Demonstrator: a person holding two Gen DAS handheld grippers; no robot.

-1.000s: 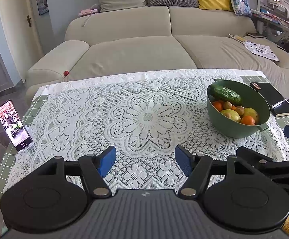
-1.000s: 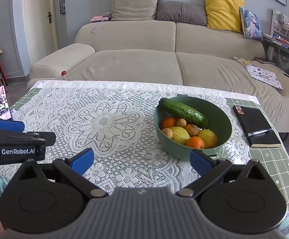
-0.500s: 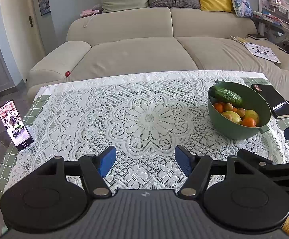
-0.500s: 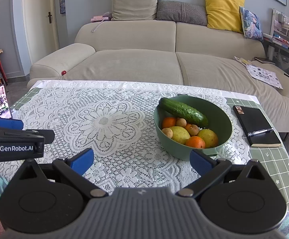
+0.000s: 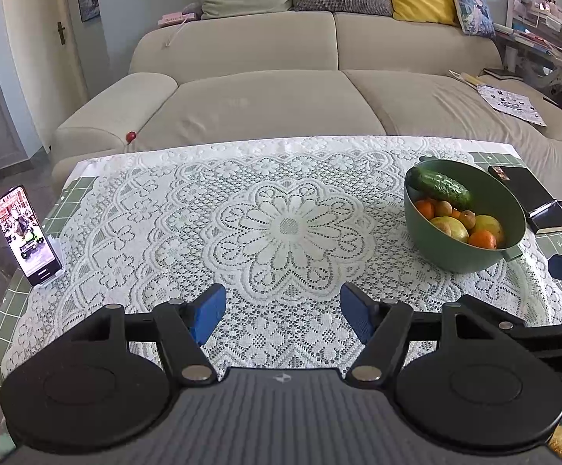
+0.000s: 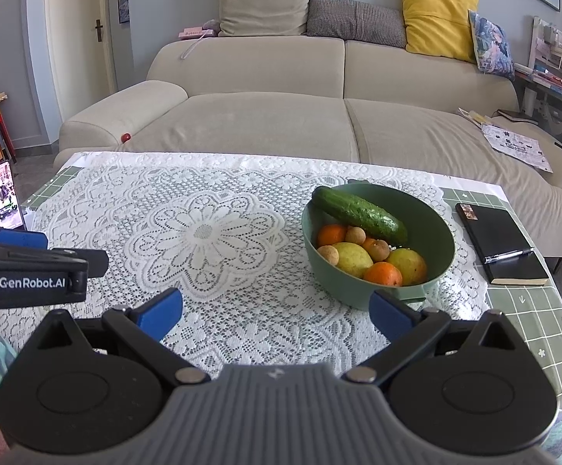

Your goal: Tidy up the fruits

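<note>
Here, both tongs (image 5: 283, 314) (image 6: 275, 312) agape, fruit bowl (image 6: 442, 232) full

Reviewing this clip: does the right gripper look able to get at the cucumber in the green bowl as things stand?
Probably yes. The right gripper is open and empty, just short of the green bowl. The cucumber lies on top of the other fruit, uncovered, with only bare lace tablecloth between.
</note>
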